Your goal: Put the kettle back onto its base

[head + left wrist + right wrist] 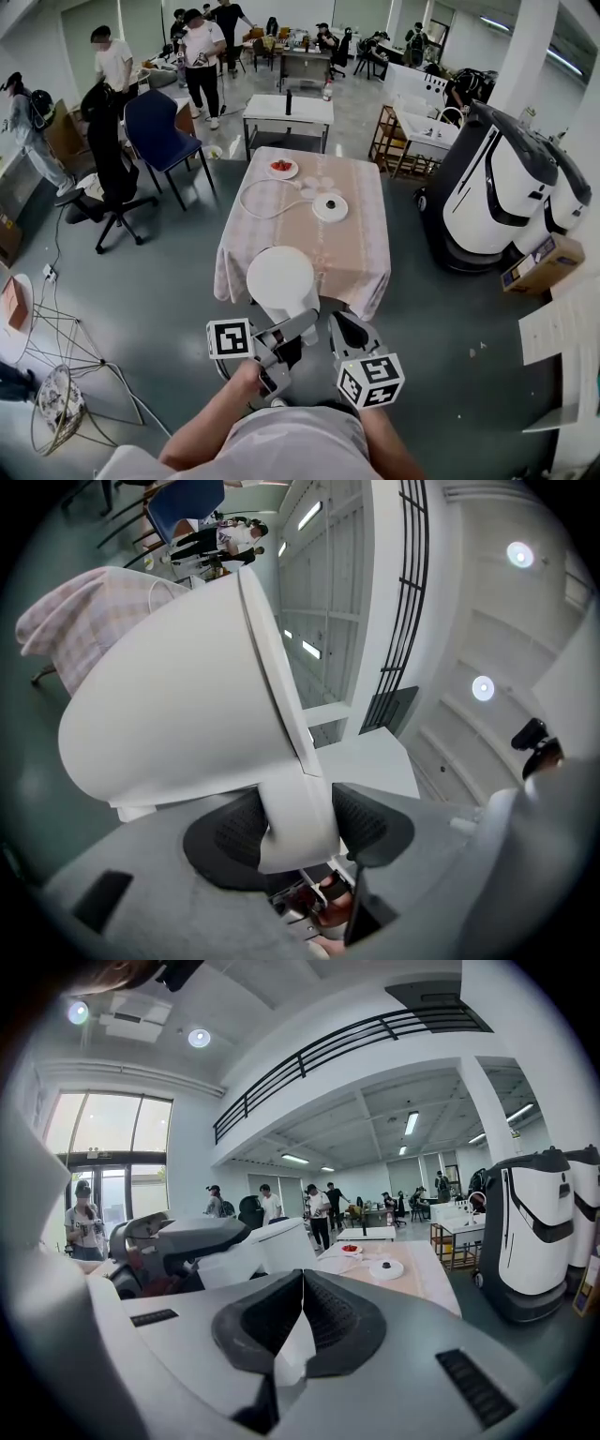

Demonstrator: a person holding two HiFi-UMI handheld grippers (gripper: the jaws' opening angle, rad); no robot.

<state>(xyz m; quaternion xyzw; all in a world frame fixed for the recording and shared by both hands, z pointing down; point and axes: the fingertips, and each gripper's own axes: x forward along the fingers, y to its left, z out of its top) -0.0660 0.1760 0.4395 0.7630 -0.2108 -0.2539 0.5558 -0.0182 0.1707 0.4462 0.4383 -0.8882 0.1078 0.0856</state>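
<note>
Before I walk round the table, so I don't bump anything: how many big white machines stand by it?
2. One machine stands just right of the table; the second is beyond the first, farther right, partly hidden. Others may be out of frame.

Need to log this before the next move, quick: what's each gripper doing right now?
Left gripper: closed on the handle of the white kettle.
Right gripper: closed, nothing between its jaws.

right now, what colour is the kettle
White; the kettle shows best in the left gripper view.
</note>
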